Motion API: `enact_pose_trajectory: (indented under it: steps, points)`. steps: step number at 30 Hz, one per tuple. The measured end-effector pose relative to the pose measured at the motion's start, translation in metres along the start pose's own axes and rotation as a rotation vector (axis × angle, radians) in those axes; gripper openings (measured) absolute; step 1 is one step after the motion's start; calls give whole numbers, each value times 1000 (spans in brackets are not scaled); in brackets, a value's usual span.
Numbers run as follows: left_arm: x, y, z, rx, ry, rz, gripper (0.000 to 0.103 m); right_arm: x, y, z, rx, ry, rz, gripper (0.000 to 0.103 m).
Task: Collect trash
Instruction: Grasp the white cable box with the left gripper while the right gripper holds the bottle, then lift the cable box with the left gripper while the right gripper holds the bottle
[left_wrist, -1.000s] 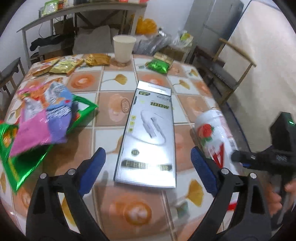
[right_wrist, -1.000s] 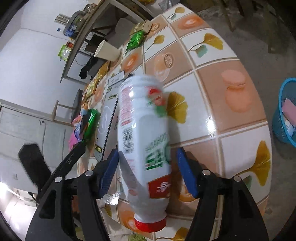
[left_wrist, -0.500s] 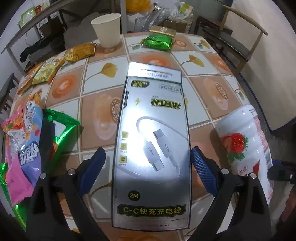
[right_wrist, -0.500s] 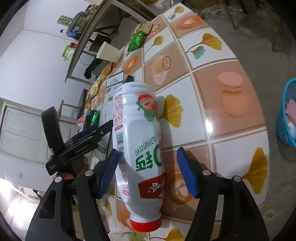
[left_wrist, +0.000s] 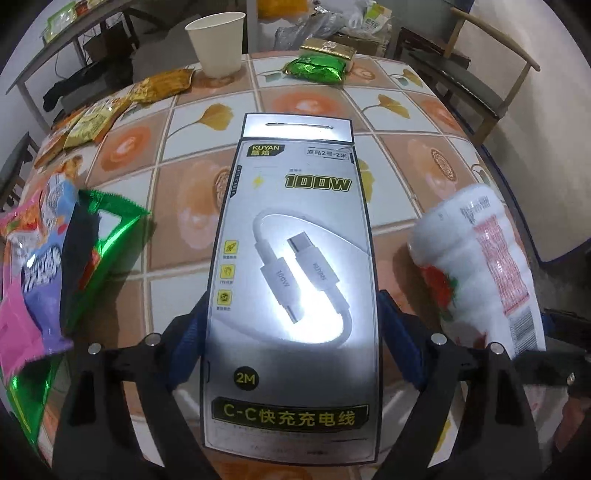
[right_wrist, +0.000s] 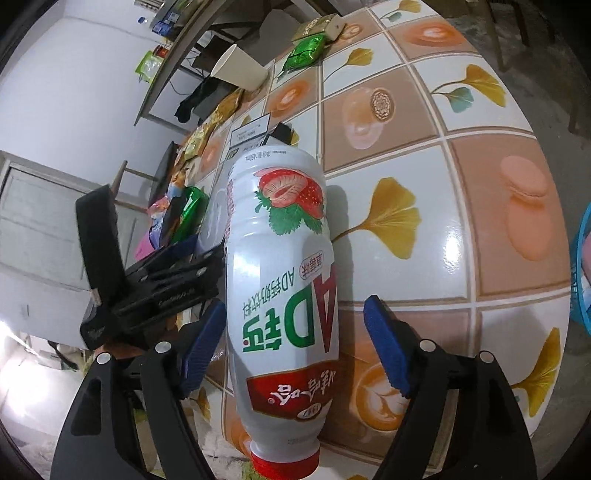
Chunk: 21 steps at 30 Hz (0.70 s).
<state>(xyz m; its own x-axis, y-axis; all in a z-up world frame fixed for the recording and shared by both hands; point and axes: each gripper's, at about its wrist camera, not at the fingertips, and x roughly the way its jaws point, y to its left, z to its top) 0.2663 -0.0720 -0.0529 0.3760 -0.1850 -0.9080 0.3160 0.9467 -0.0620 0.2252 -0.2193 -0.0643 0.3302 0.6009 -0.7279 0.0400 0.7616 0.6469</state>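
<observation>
Left gripper (left_wrist: 291, 325) closing, straddling silver cable box (left_wrist: 291, 280) flat on tiled table (left_wrist: 192, 206), pads not pressing. Right gripper (right_wrist: 295, 350) opening around white strawberry-drink bottle (right_wrist: 284, 288) lying between jaws, right pad clear.

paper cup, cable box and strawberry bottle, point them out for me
paper cup (left_wrist: 218, 48): left wrist view, on its side wall
cable box (left_wrist: 291, 258): left wrist view, on the printed front face
strawberry bottle (right_wrist: 284, 280): right wrist view, on the label at mid-body

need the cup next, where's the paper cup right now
In the left wrist view, the paper cup stands upright at the table's far edge, left of the green packet.
</observation>
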Motion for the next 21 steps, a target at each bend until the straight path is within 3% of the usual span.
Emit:
enact_pose_trajectory:
  steps: [3, 13, 21]
  points:
    - [-7, 2, -13, -14, 1, 0, 81, 4, -2, -1, 29, 8, 22, 58]
    - [-39, 11, -73, -123, -8, -26, 81, -6, -1, -17, 60, -44, -48, 58]
    - [-50, 8, -94, -180, -5, -25, 81, -18, -3, -36, 92, -74, -79, 58]
